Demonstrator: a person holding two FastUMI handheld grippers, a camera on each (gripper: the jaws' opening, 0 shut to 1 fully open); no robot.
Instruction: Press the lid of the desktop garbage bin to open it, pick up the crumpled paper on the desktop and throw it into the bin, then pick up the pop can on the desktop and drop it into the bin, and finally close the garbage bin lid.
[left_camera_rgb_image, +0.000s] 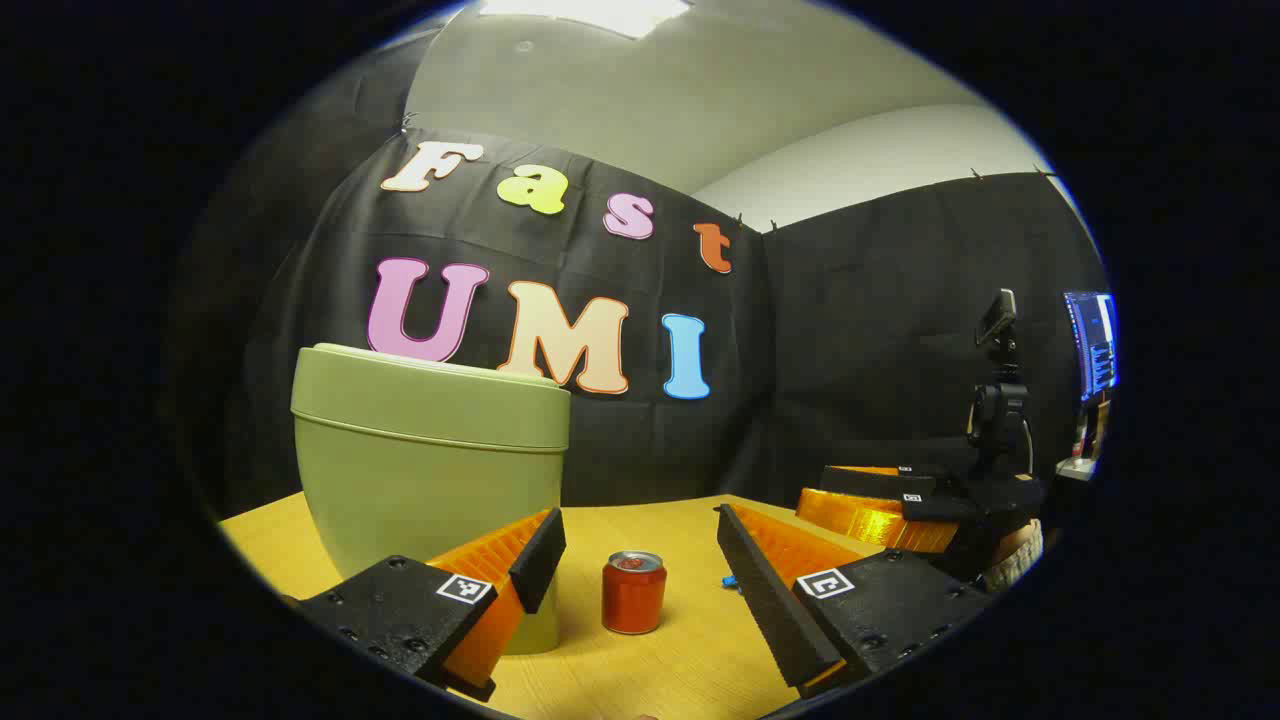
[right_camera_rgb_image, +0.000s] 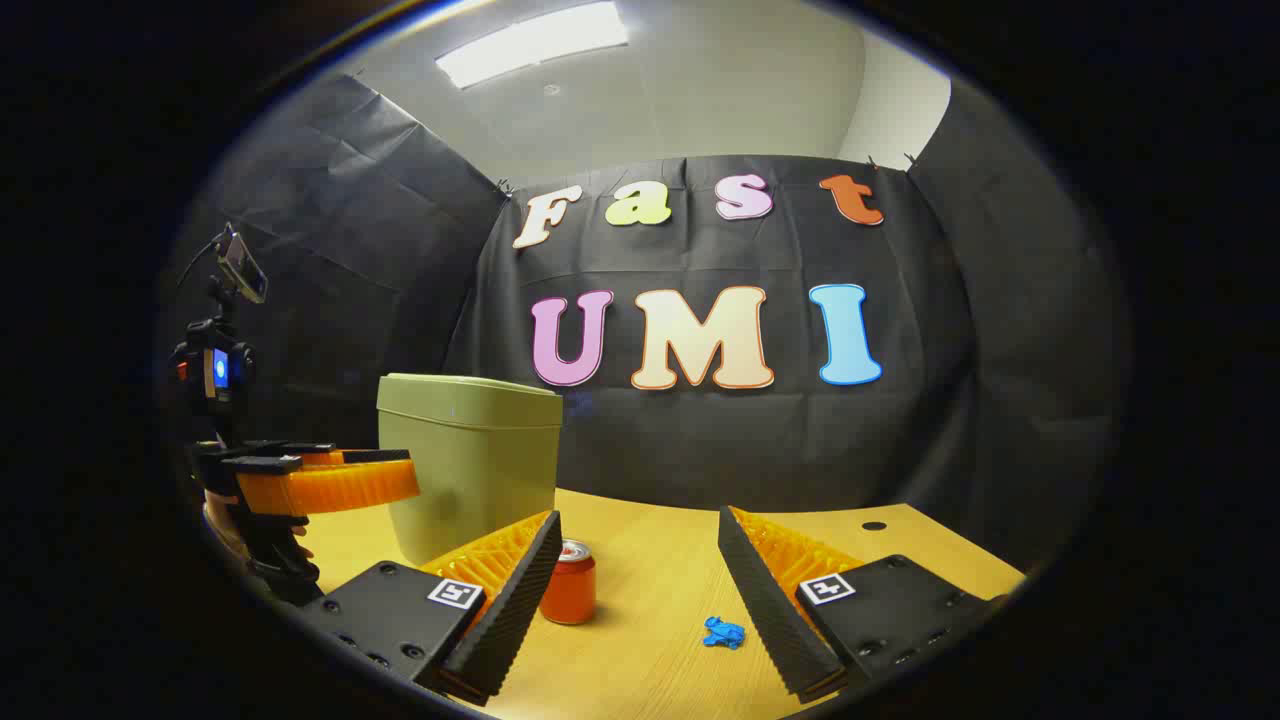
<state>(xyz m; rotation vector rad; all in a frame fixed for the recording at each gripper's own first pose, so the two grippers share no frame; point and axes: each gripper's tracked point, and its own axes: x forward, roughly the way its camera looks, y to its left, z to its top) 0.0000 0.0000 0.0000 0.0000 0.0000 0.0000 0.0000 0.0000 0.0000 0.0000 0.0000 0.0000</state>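
Note:
The green bin (left_camera_rgb_image: 430, 480) stands on the table with its lid (left_camera_rgb_image: 430, 400) down; it also appears in the right gripper view (right_camera_rgb_image: 470, 480). A red pop can (left_camera_rgb_image: 633, 592) stands just right of the bin, straight ahead between the fingers of my open left gripper (left_camera_rgb_image: 635, 527). A small blue crumpled paper (left_camera_rgb_image: 730, 581) lies right of the can. In the right gripper view the can (right_camera_rgb_image: 569, 595) sits by the left finger and the paper (right_camera_rgb_image: 723, 632) by the right finger of my open right gripper (right_camera_rgb_image: 638, 525). Both grippers hold nothing.
The wooden table (left_camera_rgb_image: 680, 650) has a cable hole (right_camera_rgb_image: 874, 525) at its far right. A camera on a stand (left_camera_rgb_image: 1000, 400) and a monitor (left_camera_rgb_image: 1095, 345) are beyond the table's right side. A hand (right_camera_rgb_image: 230, 535) holds the left gripper (right_camera_rgb_image: 408, 470) beside the bin.

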